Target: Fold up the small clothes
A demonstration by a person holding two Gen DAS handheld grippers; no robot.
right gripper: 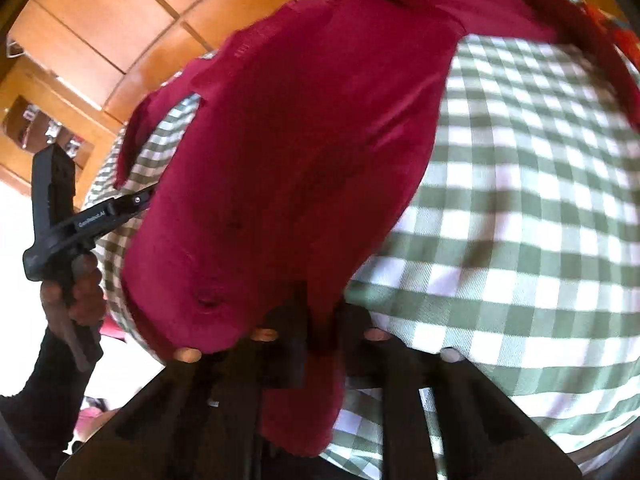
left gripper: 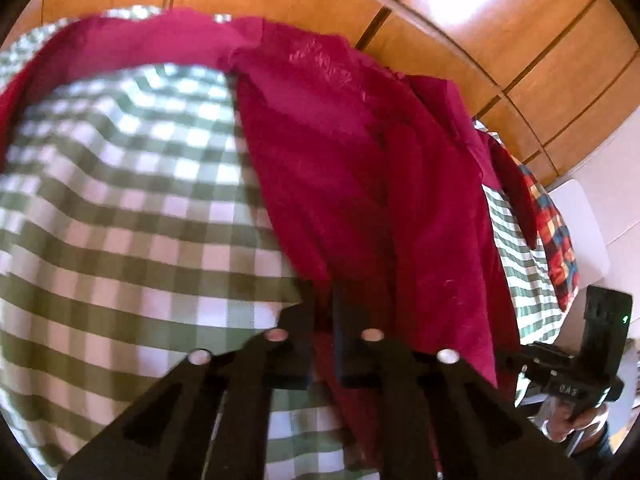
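Observation:
A dark red garment [left gripper: 360, 168] lies over a green and white checked cloth [left gripper: 120, 220]. My left gripper [left gripper: 324, 304] is shut on the red garment's near edge, and the fabric hangs down between its fingers. In the right wrist view the same red garment [right gripper: 288, 152] drapes across the checked cloth [right gripper: 520, 220]. My right gripper [right gripper: 322, 312] is shut on another part of its edge, with fabric hanging below the fingers. The right gripper also shows at the left view's lower right [left gripper: 568, 380], and the left gripper shows at the right view's left side [right gripper: 80, 224], its tips hidden by the garment.
Wooden cupboard doors [left gripper: 500, 40] rise behind the cloth. A multicoloured patterned cloth [left gripper: 556, 236] lies at the far right edge of the surface. A white surface [left gripper: 584, 220] stands beyond it.

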